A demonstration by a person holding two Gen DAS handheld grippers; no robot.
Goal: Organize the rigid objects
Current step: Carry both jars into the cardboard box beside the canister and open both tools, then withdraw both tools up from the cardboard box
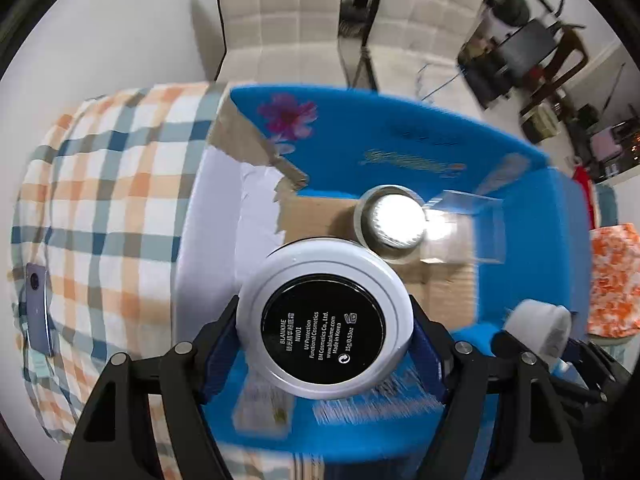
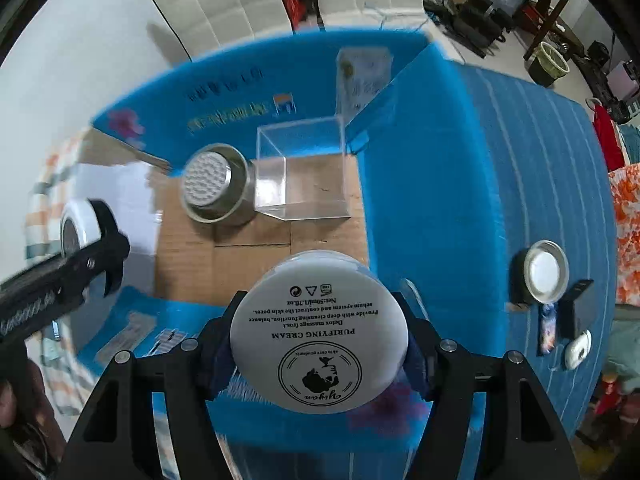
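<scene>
My left gripper [image 1: 325,330] is shut on a white round compact [image 1: 324,316] with a black labelled base, held over the near edge of an open blue cardboard box [image 1: 400,128]. My right gripper [image 2: 320,340] is shut on a white cream jar [image 2: 320,332], bottom toward the camera, above the same box [image 2: 240,80]. Inside the box stand a metal tin [image 2: 216,184] and a clear plastic cube [image 2: 304,168]. The left gripper and its compact [image 2: 78,232] show at the left of the right wrist view. The right gripper's jar [image 1: 538,326] shows at the lower right of the left wrist view.
A plaid cloth [image 1: 104,208] covers the table, with a phone [image 1: 38,308] at its left. On a blue striped cloth [image 2: 520,200] lie a round tin [image 2: 546,272], a dark remote [image 2: 576,308] and a white earbud case [image 2: 578,348]. White chairs [image 1: 280,20] stand behind.
</scene>
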